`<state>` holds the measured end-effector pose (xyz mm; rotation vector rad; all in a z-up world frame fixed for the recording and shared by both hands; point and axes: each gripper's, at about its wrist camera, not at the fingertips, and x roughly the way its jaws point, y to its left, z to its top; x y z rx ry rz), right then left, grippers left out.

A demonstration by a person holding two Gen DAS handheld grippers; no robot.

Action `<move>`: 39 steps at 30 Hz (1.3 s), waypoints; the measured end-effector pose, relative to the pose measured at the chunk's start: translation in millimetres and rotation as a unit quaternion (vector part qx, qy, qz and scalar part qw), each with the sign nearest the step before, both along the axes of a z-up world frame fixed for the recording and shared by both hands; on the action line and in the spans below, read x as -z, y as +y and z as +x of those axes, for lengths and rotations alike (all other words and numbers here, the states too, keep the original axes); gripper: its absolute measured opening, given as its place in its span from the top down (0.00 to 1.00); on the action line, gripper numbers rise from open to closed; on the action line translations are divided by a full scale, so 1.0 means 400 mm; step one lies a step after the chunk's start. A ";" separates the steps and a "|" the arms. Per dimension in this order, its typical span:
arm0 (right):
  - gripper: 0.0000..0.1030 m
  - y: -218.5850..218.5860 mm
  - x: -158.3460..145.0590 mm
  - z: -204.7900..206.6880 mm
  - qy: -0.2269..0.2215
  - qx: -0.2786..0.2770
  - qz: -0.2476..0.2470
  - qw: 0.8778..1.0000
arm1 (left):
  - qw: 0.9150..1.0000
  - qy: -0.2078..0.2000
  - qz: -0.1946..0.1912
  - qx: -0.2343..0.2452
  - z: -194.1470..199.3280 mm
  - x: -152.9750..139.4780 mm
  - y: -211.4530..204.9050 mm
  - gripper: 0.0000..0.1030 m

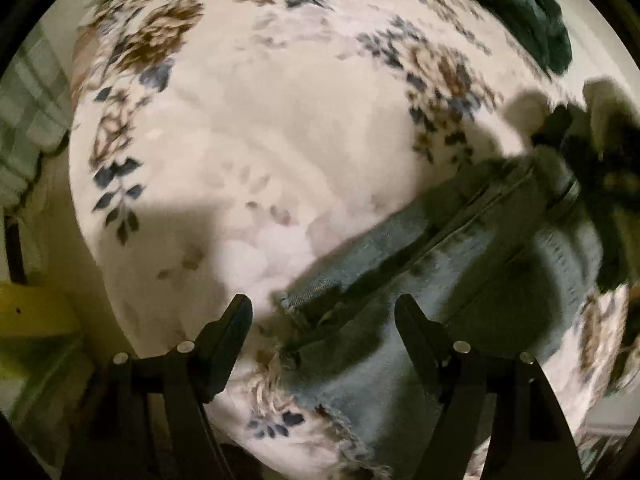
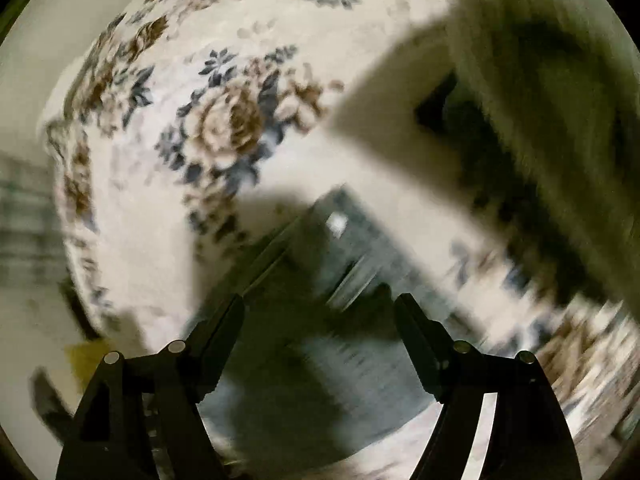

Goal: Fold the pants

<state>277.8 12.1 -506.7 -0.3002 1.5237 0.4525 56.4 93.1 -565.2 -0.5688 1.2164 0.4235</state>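
Note:
Light blue denim pants (image 1: 460, 264) lie on a white bedspread with brown and blue flowers (image 1: 280, 120). In the left wrist view a frayed leg hem (image 1: 296, 344) sits between and just ahead of my open left gripper (image 1: 324, 308). The right gripper and its sleeved hand (image 1: 592, 148) show blurred at the far end of the pants. In the right wrist view my right gripper (image 2: 320, 308) is open above the denim (image 2: 340, 280), which carries a white tag (image 2: 337, 224). Both views are motion-blurred.
A dark green cloth (image 1: 536, 24) lies at the bed's far right. A green checked curtain (image 1: 28, 120) and a yellow surface (image 1: 36, 312) are at the left, beyond the bed's edge. A blurred sleeve (image 2: 560, 160) fills the right wrist view's upper right.

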 end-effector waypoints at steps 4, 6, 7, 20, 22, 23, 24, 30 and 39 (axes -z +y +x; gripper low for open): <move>0.28 0.041 0.048 0.045 -0.020 -0.068 -0.043 0.997 | 1.000 0.003 -0.002 0.027 0.022 0.042 -0.003 0.70; 0.69 0.061 0.065 0.053 -0.018 -0.092 -0.037 0.995 | 0.999 0.005 -0.003 0.037 0.032 0.052 -0.001 0.96; 0.88 0.070 0.070 0.052 -0.019 -0.101 -0.043 0.994 | 0.999 -0.003 -0.001 0.040 0.034 0.049 0.001 0.96; 0.93 0.059 0.012 0.073 -0.080 -0.085 -0.042 0.992 | 0.998 -0.057 0.010 0.007 0.043 -0.058 0.120 0.98; 0.93 0.079 0.014 0.087 -0.077 -0.081 -0.037 0.993 | 0.998 -0.061 -0.002 0.000 0.045 -0.059 0.131 0.97; 0.93 0.089 0.016 0.090 -0.076 -0.085 -0.034 0.993 | 0.998 -0.055 -0.008 -0.003 0.053 -0.052 0.135 0.97; 0.93 0.104 0.019 0.086 -0.077 -0.097 -0.033 0.992 | 0.999 -0.052 -0.014 -0.006 0.057 -0.044 0.137 0.97; 0.86 0.132 0.061 0.104 -0.042 -0.100 -0.036 0.993 | 0.998 -0.032 -0.041 -0.023 0.061 -0.006 0.131 0.84; 0.23 -0.059 -0.059 -0.026 -0.011 -0.048 0.029 0.998 | 0.990 -0.030 -0.091 -0.107 -0.072 -0.006 0.074 0.28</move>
